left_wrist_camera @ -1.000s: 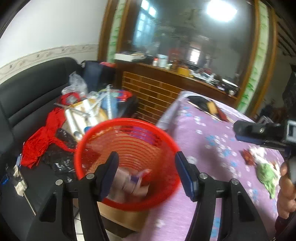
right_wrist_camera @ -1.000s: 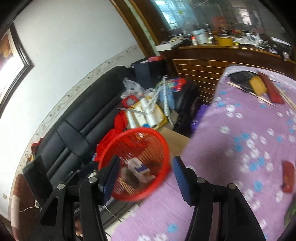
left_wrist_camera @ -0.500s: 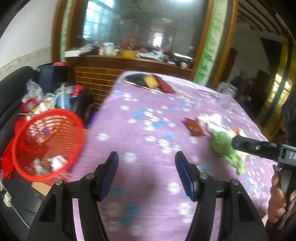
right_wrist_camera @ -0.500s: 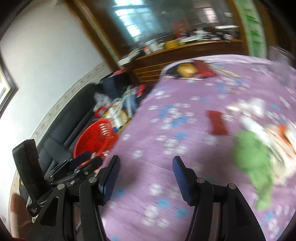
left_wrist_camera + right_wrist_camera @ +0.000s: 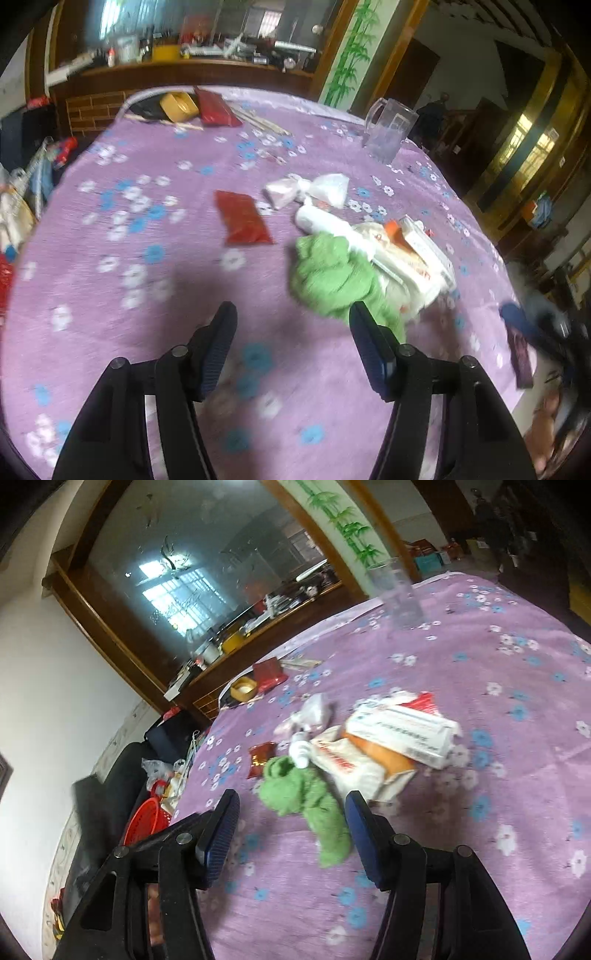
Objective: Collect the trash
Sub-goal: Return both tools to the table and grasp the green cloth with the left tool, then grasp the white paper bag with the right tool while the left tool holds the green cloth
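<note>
A heap of trash lies on the purple flowered tablecloth (image 5: 122, 288): a crumpled green cloth (image 5: 328, 277), a flat red packet (image 5: 242, 218), a white bottle (image 5: 321, 221), a knotted plastic bag (image 5: 310, 188) and white cartons (image 5: 424, 254). My left gripper (image 5: 291, 350) is open and empty, just short of the green cloth. My right gripper (image 5: 291, 834) is open and empty, with the green cloth (image 5: 306, 794) between its fingers and a little ahead. The red mesh basket (image 5: 146, 819) stands off the table's left edge, beside the sofa.
A clear plastic jug (image 5: 388, 129) stands at the far side of the table. A yellow box (image 5: 179, 105) and a dark red packet (image 5: 214, 107) lie at the far edge with sticks. A black sofa with clutter (image 5: 162, 768) is at the left.
Both grippers have swung from the red basket at the left across the table to the trash heap. The basket has left the left wrist view.
</note>
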Motion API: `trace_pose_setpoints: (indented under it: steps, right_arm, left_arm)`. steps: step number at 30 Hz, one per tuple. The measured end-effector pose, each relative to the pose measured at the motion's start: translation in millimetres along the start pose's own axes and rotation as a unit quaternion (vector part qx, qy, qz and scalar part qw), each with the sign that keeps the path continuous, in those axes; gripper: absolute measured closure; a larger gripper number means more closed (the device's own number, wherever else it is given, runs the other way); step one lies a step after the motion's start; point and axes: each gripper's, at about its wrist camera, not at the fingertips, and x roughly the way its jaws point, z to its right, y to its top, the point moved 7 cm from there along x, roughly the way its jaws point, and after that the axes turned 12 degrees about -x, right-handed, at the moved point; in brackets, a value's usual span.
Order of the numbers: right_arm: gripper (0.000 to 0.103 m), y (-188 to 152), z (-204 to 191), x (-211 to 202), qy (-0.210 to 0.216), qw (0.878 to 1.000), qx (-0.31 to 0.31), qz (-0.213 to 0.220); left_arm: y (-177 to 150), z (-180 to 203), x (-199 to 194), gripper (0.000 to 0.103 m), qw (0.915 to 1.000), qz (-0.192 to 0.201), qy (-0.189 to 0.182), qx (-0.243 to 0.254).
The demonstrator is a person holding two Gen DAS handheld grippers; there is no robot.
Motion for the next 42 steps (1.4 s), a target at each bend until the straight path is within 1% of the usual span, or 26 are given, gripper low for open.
trace_pose_setpoints:
  steps: [2, 5, 8, 9, 12, 14, 17, 19, 21, 24, 28, 29, 32, 34, 35, 37, 38, 39, 40, 41, 42]
  right_arm:
    - [0.039, 0, 7, -5, -0.001, 1.0, 0.001, 0.003]
    - [0.038, -2, 14, -9, -0.002, 1.0, 0.009, 0.008]
    - [0.038, -3, 25, -12, -0.005, 1.0, 0.016, 0.01]
    - [0.038, -3, 29, -12, -0.007, 1.0, 0.019, 0.01]
    - [0.038, -2, 39, -12, -0.015, 0.999, 0.028, 0.01]
    - [0.038, 0, 49, -11, -0.025, 0.999, 0.034, 0.008]
    - [0.038, 4, 62, -8, -0.039, 0.998, 0.043, 0.006]
    - [0.038, 6, 70, -4, -0.049, 0.998, 0.045, 0.0]
    - [0.038, 8, 75, 1, -0.053, 0.997, 0.049, -0.009]
    - [0.038, 7, 72, 11, -0.048, 0.998, 0.045, -0.022]
    - [0.038, 3, 55, 34, -0.035, 0.998, 0.022, -0.043]
    - [0.038, 2, 51, 41, -0.037, 0.998, 0.012, -0.049]
    - [0.038, 2, 40, 62, -0.046, 0.996, -0.022, -0.07]
    - [0.038, 2, 35, 74, -0.059, 0.994, -0.047, -0.082]
    - [0.038, 3, 31, 83, -0.07, 0.991, -0.066, -0.088]
    - [0.038, 2, 31, 96, -0.09, 0.988, -0.081, -0.095]
    - [0.04, 1, 31, 101, -0.097, 0.987, -0.084, -0.101]
    - [0.046, -1, 31, 105, -0.105, 0.985, -0.091, -0.103]
    - [0.048, -3, 25, 105, -0.119, 0.982, -0.11, -0.1]
    - [0.051, -4, 18, 105, -0.115, 0.981, -0.123, -0.098]
    - [0.054, -7, 8, 105, -0.092, 0.982, -0.131, -0.103]
  left_arm:
    - [4, 5, 21, 0.041, 0.9996, -0.025, -0.007, -0.014]
    - [8, 10, 46, 0.041, 0.9983, -0.05, -0.015, -0.028]
    - [9, 19, 65, 0.04, 0.9968, -0.063, -0.032, -0.037]
    - [10, 22, 69, 0.036, 0.9966, -0.064, -0.035, -0.038]
    - [7, 35, 83, 0.034, 0.9962, -0.068, -0.045, -0.031]
    - [3, 42, 93, 0.033, 0.9972, -0.066, -0.03, -0.017]
    - [-1, 49, 94, 0.035, 0.9989, -0.042, -0.015, 0.01]
    - [-1, 49, 88, 0.042, 0.9994, -0.028, -0.014, 0.016]
    - [1, 46, 77, 0.044, 0.9996, -0.015, -0.016, 0.018]
    - [4, 39, 51, 0.044, 0.9991, 0.021, -0.011, 0.034]
    - [9, 26, 12, 0.044, 0.9963, 0.066, -0.008, 0.054]
    - [9, 21, -2, 0.044, 0.9944, 0.084, -0.002, 0.064]
    - [10, 11, -33, 0.044, 0.9888, 0.123, 0.01, 0.084]
    - [9, 1, -48, 0.044, 0.9872, 0.134, 0.013, 0.086]
    - [9, -5, -54, 0.044, 0.9873, 0.135, 0.011, 0.083]
    - [8, -14, -61, 0.044, 0.9881, 0.135, 0.005, 0.074]
    - [7, -18, -63, 0.044, 0.9884, 0.135, 0.005, 0.07]
    - [6, -23, -65, 0.044, 0.9885, 0.136, 0.005, 0.066]
    - [5, -28, -66, 0.044, 0.9887, 0.137, 0.005, 0.062]
    - [4, -32, -67, 0.044, 0.989, 0.136, 0.004, 0.059]
    - [3, -35, -67, 0.044, 0.9894, 0.133, 0.004, 0.058]
